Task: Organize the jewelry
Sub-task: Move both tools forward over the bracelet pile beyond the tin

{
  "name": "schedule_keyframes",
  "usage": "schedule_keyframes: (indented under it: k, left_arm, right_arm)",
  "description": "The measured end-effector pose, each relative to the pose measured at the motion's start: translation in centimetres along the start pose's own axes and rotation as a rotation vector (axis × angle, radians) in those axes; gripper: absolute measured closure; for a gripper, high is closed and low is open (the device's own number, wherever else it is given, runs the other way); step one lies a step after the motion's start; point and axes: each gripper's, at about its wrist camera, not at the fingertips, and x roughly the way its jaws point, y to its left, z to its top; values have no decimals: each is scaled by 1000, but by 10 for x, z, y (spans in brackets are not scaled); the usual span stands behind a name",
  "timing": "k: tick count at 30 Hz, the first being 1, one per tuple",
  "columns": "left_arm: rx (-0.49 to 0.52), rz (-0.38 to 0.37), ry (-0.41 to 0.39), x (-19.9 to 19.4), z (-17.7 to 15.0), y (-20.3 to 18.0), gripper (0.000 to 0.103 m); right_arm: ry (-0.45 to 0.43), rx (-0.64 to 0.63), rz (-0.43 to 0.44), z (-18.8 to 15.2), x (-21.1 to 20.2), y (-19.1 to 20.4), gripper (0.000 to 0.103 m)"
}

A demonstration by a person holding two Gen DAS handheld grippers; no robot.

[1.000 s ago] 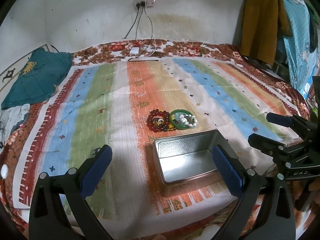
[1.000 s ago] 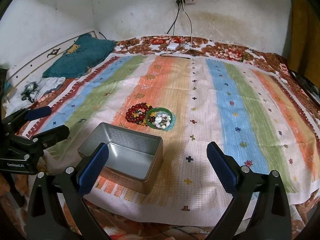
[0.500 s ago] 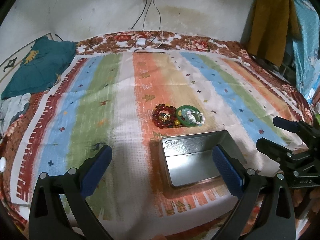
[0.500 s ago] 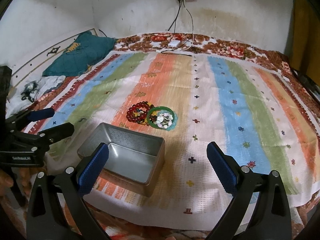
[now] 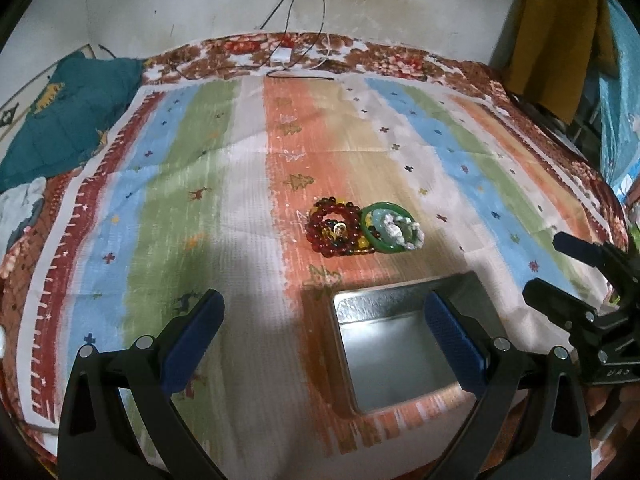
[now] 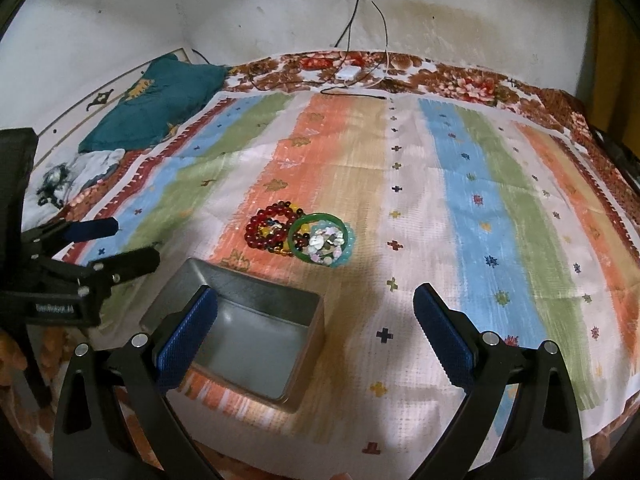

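Observation:
A red bead bracelet (image 5: 332, 232) (image 6: 270, 228) lies on the striped cloth beside a green bangle (image 5: 390, 230) (image 6: 318, 238) with pale shell pieces heaped in it. An open, empty metal tin (image 5: 400, 344) (image 6: 244, 328) stands in front of them. My left gripper (image 5: 320, 336) is open and empty, above the cloth just left of the tin; it also shows in the right wrist view (image 6: 116, 244). My right gripper (image 6: 316, 332) is open and empty, over the tin's right side; it also shows in the left wrist view (image 5: 560, 268).
The striped cloth (image 5: 180, 208) covers a bed with a floral cover (image 6: 460, 80). A teal pillow (image 5: 60, 120) and white clothes (image 6: 68, 176) lie at the left. Cables and a white charger (image 5: 282, 56) lie by the back wall. Clothes (image 5: 560, 32) hang at the right.
Both grippers have moved forward and tilted down toward the tin and jewelry, which now sit lower and larger in view. Both stay open. Nothing on the bed has moved.

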Motion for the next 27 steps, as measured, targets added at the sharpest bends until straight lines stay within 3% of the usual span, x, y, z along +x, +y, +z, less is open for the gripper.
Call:
schedule_keyframes:
  k: [9,16,27]
  left_arm:
    - [-32,-27,56,23,19,14,5]
    - [-43,22,95,41,33,22,5]
    - [-100,-15,165,66,51,36,6]
  right_arm:
    - [39,5,-15,19,19,-9,4]
    - [71,12,-16,31,32,-15,4]
    - [118,20,-20,48,55,-26,4]
